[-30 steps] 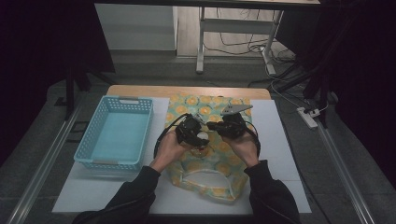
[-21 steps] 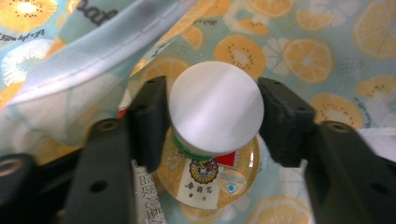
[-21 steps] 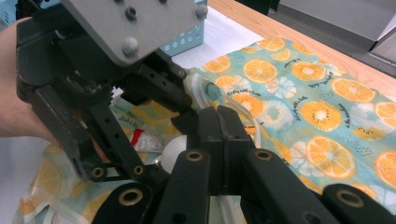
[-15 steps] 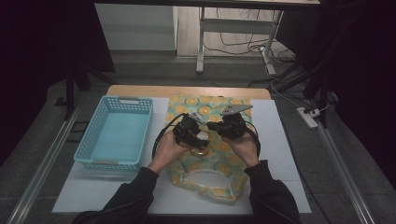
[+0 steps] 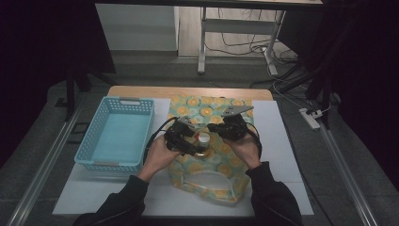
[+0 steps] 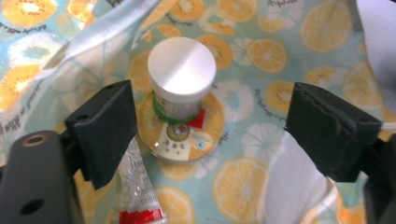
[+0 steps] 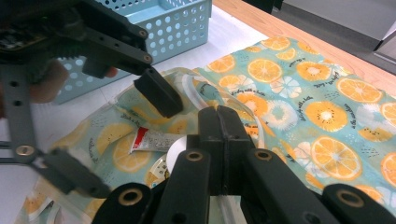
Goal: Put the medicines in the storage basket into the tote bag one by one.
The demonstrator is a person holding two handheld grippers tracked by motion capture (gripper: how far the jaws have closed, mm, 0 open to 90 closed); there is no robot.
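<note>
A small jar (image 6: 181, 81) with a white cap stands upright inside a fruit-print bag (image 5: 210, 155), on its lower layer. A green band rings its neck and a red patch marks its label; the print there is too small to read. A clear tube (image 6: 133, 193) with a red-and-white label lies just beside it, its lettering also unreadable. The bag's cloth carries orange and kiwi slices with short lines of dark writing, blurred.

The left gripper (image 6: 212, 123) has just been opening; its jaws stand spread on either side of the jar, clear of it. The right gripper (image 7: 219, 126) has its jaws pressed together on the bag's clear-edged rim, holding the mouth up.

In the high view the bag lies mid-surface (image 5: 282, 141) on a white sheet, with bare room to its right and front. A light-blue perforated basket (image 5: 116, 134) sits near its left side. The right gripper view shows the tube's red label beneath the left gripper's jaw.
</note>
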